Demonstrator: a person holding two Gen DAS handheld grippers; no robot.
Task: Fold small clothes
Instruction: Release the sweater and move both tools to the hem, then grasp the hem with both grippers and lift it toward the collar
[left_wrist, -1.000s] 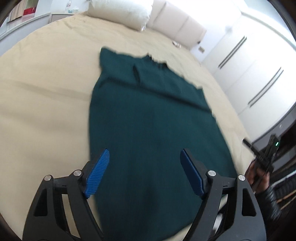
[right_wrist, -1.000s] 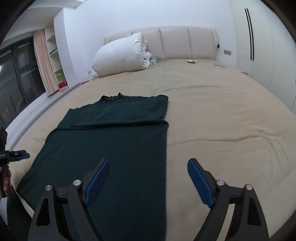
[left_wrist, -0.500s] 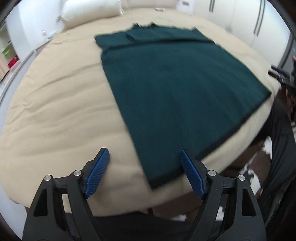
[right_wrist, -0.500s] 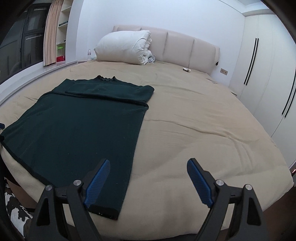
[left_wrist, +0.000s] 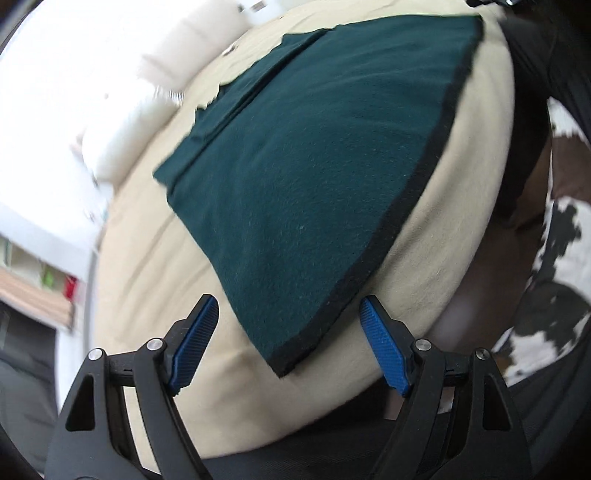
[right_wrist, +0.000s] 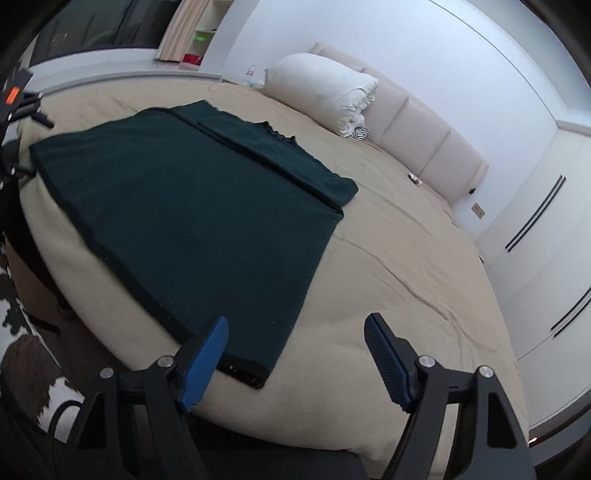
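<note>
Green knitwear lies flat on the beige bed (right_wrist: 406, 258): a dark green garment (left_wrist: 314, 166) with a black hem, spread over the near left part of the mattress. Its sleeves are folded across the chest at the far end, by the neckline, and the hem runs along the near edge of the bed.

I hold my left gripper (left_wrist: 290, 343) over the garment's near left hem corner. Its jaws stand wide, the blue pads (left_wrist: 195, 343) on either side of that corner without touching the cloth, so nothing is gripped. This view is tilted and partly smeared, so the far end of the room is hard to read here.

I hold my right gripper (right_wrist: 295, 362) at the near right hem corner. Its jaws have just been closing a little, yet they are well apart; the left blue pad (right_wrist: 205, 363) sits over the corner's black edge and the right one over bare sheet. Whether the left pad touches the cloth I cannot tell, but the cloth is not pinched.

At the far end of the bed a white pillow (right_wrist: 321, 92) leans against the padded headboard (right_wrist: 424, 136). White wardrobe doors (right_wrist: 546, 240) with dark handles fill the right side. A black-and-white rug (left_wrist: 561, 221) lies on the floor beside the bed.
</note>
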